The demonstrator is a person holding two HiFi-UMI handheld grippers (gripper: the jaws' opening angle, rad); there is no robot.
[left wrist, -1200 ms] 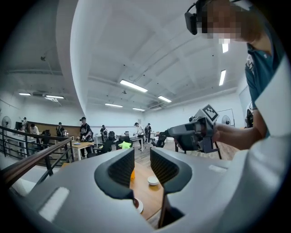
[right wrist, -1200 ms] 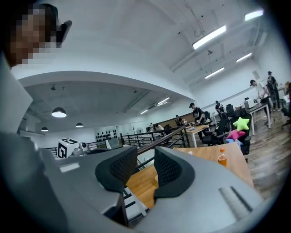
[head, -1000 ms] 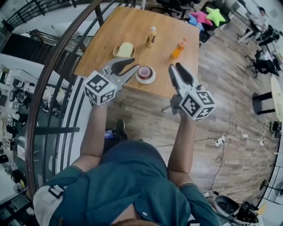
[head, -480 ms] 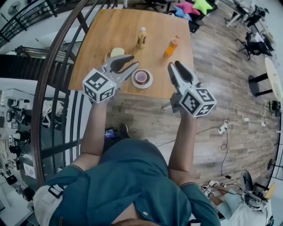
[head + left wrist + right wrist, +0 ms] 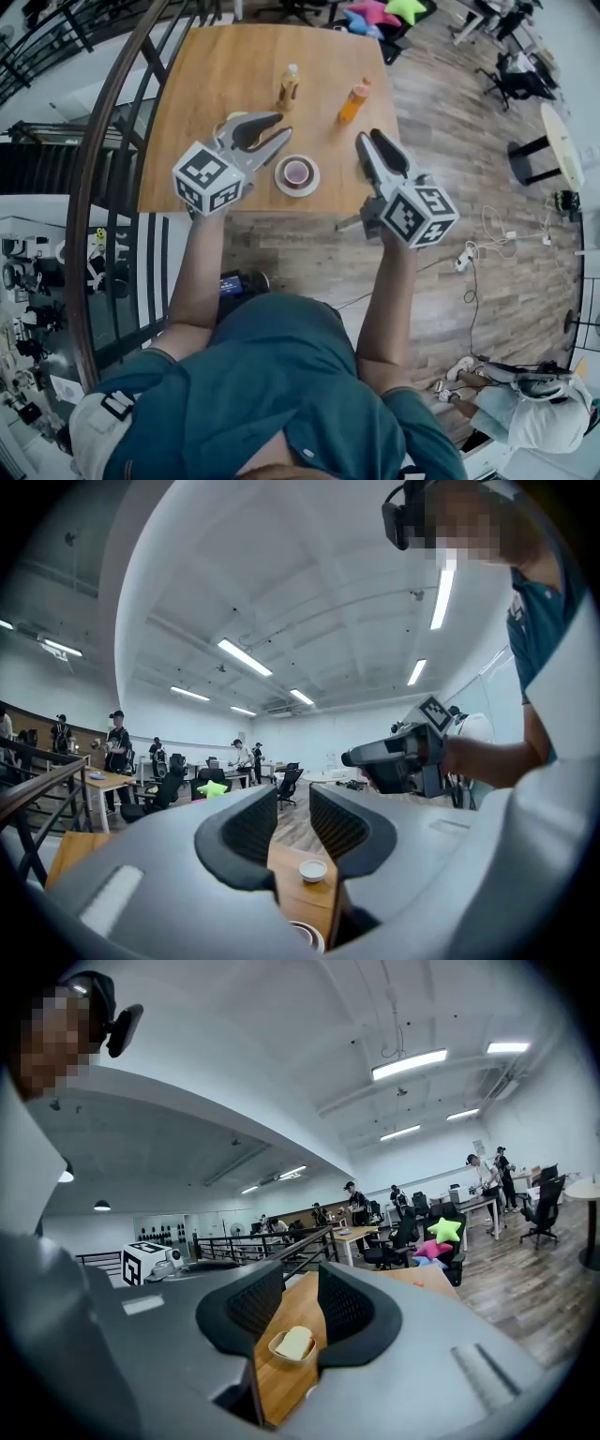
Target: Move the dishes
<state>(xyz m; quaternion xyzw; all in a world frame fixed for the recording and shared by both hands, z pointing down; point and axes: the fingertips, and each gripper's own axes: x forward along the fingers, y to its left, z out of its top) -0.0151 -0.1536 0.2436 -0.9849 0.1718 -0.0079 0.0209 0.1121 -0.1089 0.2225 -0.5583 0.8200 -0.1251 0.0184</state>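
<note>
I see the left gripper [image 5: 283, 125] hiding most of the small bowl [image 5: 229, 118] in the head view; in the left gripper view, its own body cuts off the saucer [image 5: 304, 937].

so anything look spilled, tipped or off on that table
Nothing stands out. The yellowish bottle and the orange bottle stand upright on the wooden table, the cup sits centred on its saucer, and the small dish holds a yellow piece. No spill shows.
</note>
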